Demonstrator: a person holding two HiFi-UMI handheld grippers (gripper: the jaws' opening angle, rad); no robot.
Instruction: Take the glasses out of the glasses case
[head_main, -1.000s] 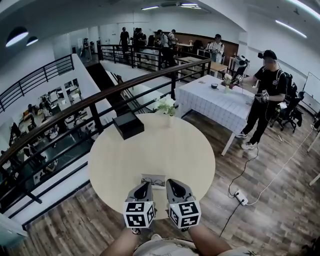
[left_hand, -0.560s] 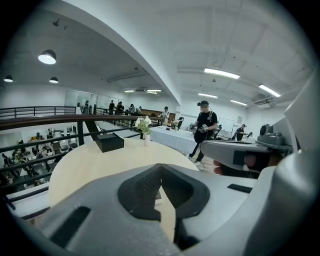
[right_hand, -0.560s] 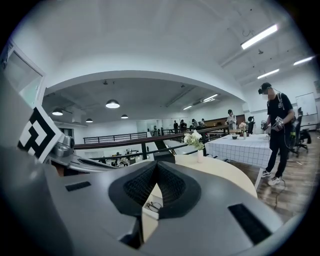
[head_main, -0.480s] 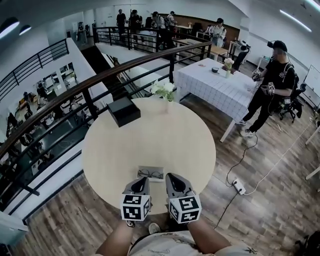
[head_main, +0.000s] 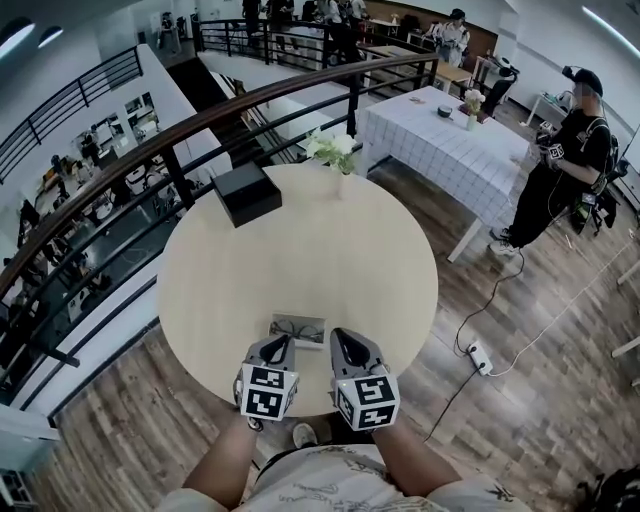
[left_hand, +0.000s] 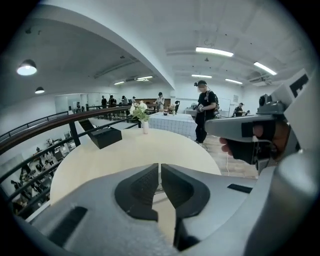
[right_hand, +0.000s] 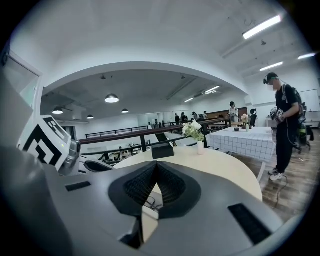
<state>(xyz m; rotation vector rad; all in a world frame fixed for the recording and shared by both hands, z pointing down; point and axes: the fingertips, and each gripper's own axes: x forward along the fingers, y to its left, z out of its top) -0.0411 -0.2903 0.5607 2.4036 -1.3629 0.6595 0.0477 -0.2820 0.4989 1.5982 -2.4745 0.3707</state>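
Round table (head_main: 300, 240), glasses case (head_main: 298, 328) whole overhead, jaws together

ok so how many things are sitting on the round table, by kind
glasses case: 1
glasses, lying in the case: 1
black box: 1
vase of white flowers: 1
total: 4

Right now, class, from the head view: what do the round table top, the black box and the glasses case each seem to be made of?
The table top is an even matte beige with no visible grain, so probably laminate or painted board. The black box is matte with crisp edges: card or plastic, I cannot tell which. The glasses case looks grey but is too small to judge.
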